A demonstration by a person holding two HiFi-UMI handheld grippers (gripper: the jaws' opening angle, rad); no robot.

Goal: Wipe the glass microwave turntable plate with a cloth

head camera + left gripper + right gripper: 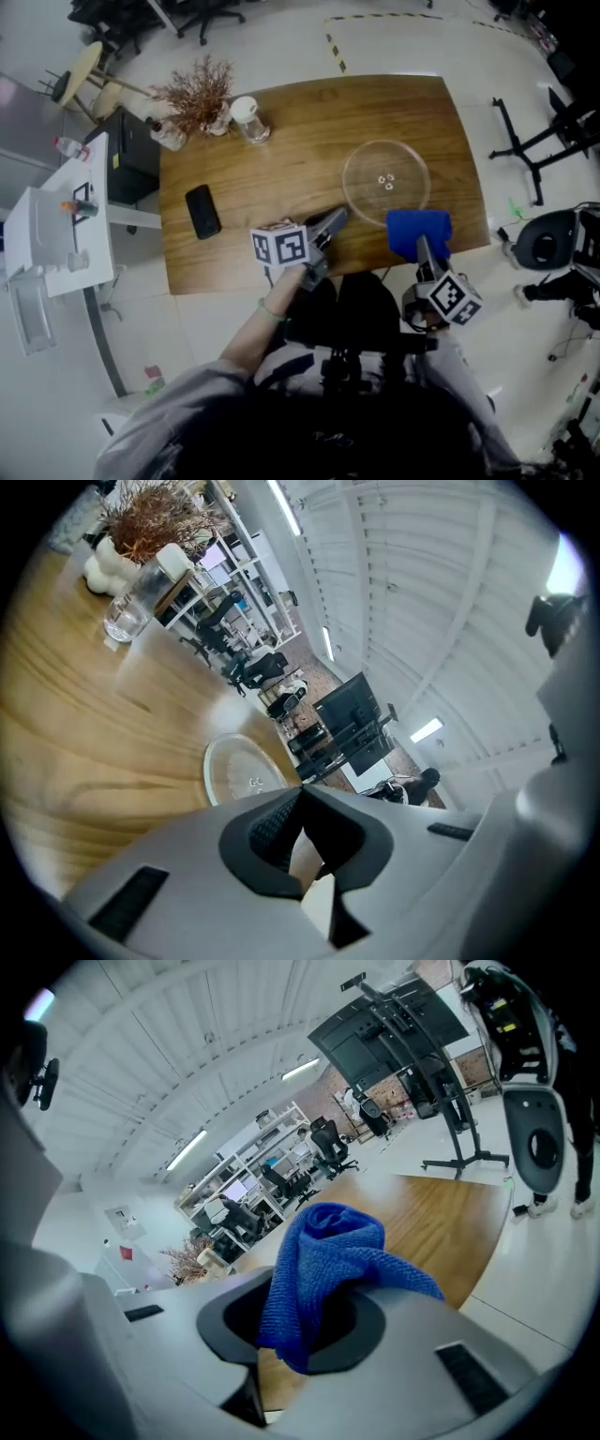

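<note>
Right gripper [425,253] tips buried under blue cloth [418,230]; jaws clamped on cloth, over near edge of table [281,169]. Left gripper [333,223] jaws together, empty, just beside glass plate [386,176].

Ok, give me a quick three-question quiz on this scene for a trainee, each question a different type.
1. Multiple choice: what does the right gripper hold? A) a sponge B) a blue cloth C) a paper towel
2. True or false: the left gripper grips the glass turntable plate.
3. Fill in: in the head view, the black phone lies on the wooden table to the ___ of the plate.

Key: 1 B. 2 False: its jaws are together on nothing, and the plate lies on the table. 3 left.
</note>
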